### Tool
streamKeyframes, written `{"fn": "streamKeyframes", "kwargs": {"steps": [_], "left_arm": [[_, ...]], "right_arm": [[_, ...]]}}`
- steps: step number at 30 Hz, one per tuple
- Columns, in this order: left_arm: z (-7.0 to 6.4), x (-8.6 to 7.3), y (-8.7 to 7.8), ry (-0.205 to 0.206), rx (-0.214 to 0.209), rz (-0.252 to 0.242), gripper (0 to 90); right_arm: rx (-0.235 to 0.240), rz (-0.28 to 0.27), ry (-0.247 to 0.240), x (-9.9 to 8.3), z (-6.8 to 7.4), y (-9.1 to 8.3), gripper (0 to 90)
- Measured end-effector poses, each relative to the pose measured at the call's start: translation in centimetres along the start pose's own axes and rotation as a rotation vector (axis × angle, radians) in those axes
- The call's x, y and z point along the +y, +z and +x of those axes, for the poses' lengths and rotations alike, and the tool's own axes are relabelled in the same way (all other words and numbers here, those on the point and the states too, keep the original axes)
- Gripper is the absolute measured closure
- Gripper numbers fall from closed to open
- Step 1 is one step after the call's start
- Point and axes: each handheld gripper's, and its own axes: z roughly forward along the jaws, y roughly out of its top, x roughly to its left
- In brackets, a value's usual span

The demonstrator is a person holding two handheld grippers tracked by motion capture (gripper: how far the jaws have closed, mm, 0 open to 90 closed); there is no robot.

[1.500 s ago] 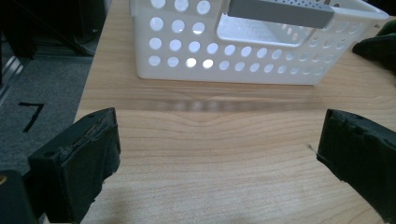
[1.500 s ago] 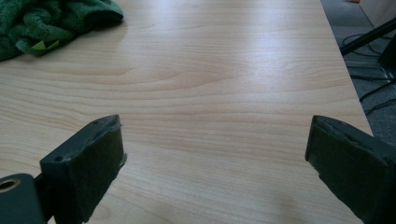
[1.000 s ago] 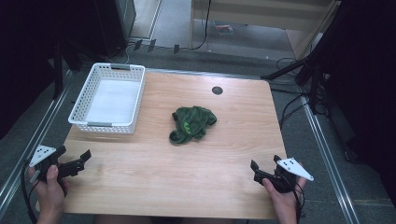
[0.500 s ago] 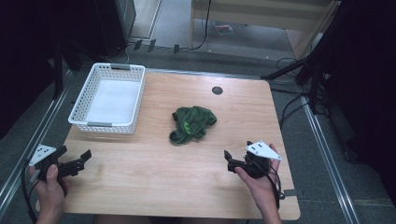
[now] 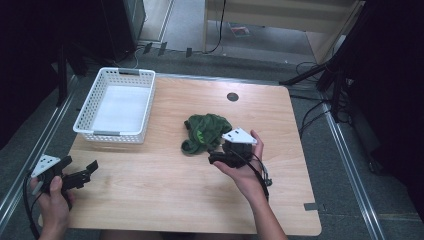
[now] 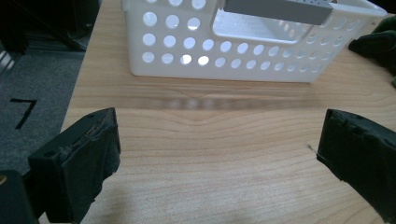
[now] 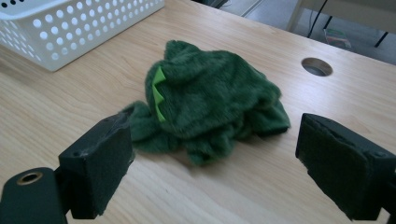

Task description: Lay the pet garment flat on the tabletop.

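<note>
The right gripper (image 5: pixel 216 156) hovers just beside the green plush toy (image 5: pixel 206 131), jaws spread wide toward it, likely lined up so the toy fits between them for a grasp. The toy lies crumpled near the middle of the table (image 5: pixel 150 200), apart from the white basket (image 5: pixel 118 133) at the far left. The left gripper (image 5: pixel 84 172), also open and empty, waits at the table's near-left edge. Bare wood between toy and basket leaves free room for carrying it across.
</note>
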Motion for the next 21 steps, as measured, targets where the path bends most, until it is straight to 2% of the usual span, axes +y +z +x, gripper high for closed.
{"fn": "streamKeyframes", "kwargs": {"steps": [2, 3, 5, 6, 7, 10, 11, 12, 14, 15, 16, 17, 18, 20, 21], "left_arm": [[0.0, 0.0, 0.0, 0.002, 0.001, 0.002, 0.0], [0.0, 0.0, 0.0, 0.003, 0.0, 0.002, 0.0], [0.0, 0.0, 0.0, 0.001, -0.002, 0.002, 0.0], [-0.1, 0.0, 0.0, -0.001, -0.001, -0.001, 0.0], [0.0, 0.0, 0.0, 0.0, -0.002, 0.0, 0.0], [0.0, 0.0, -0.1, -0.002, 0.0, 0.001, 0.0], [0.0, -0.1, -0.1, -0.003, 0.0, 0.0, 0.0], [0.0, -0.1, -0.1, -0.003, 0.0, 0.0, 0.0], [0.0, -0.1, -0.1, -0.003, -0.002, 0.001, 0.0], [-0.1, -0.1, -0.1, -0.002, -0.001, 0.0, 0.0], [-0.1, -0.1, -0.1, 0.0, 0.0, -0.001, 0.0], [-0.1, -0.1, -0.1, 0.001, 0.0, 0.001, 0.0], [-0.1, -0.1, -0.1, 0.002, 0.001, 0.001, 0.0], [-0.1, -0.1, -0.1, 0.002, -0.001, 0.0, 0.0], [-0.1, -0.1, -0.1, 0.003, -0.002, 0.001, 0.0]], "right_arm": [[0.004, 0.002, -0.004, 0.3, 0.2, 0.6, 11.6], [0.011, 0.011, -0.01, 0.9, 0.6, 1.8, 11.9], [0.005, 0.022, -0.018, 1.6, 0.9, 3.2, 11.9], [0.005, 0.022, -0.018, 1.6, 0.9, 3.2, 11.9], [0.0, 0.031, -0.025, 2.1, 1.0, 4.6, 11.3], [-0.01, 0.062, -0.026, 2.4, 0.9, 6.9, 7.3], [-0.01, 0.062, -0.026, 2.4, 0.9, 6.9, 7.3], [-0.006, 0.089, -0.034, 2.3, 0.9, 8.3, 7.0], [0.002, 0.11, -0.034, 2.1, 0.9, 8.9, 6.4], [0.014, 0.16, -0.027, 1.5, 0.8, 10.2, 5.5], [0.015, 0.181, -0.023, 1.2, 0.7, 10.8, 5.6], [0.015, 0.181, -0.023, 1.2, 0.7, 10.8, 5.6], [0.005, 0.203, -0.035, 0.5, 0.6, 11.5, 10.2], [-0.001, 0.203, -0.034, 0.4, 0.6, 11.5, 12.4], [-0.024, 0.202, -0.047, 0.1, 0.6, 11.7, 14.5]]}}
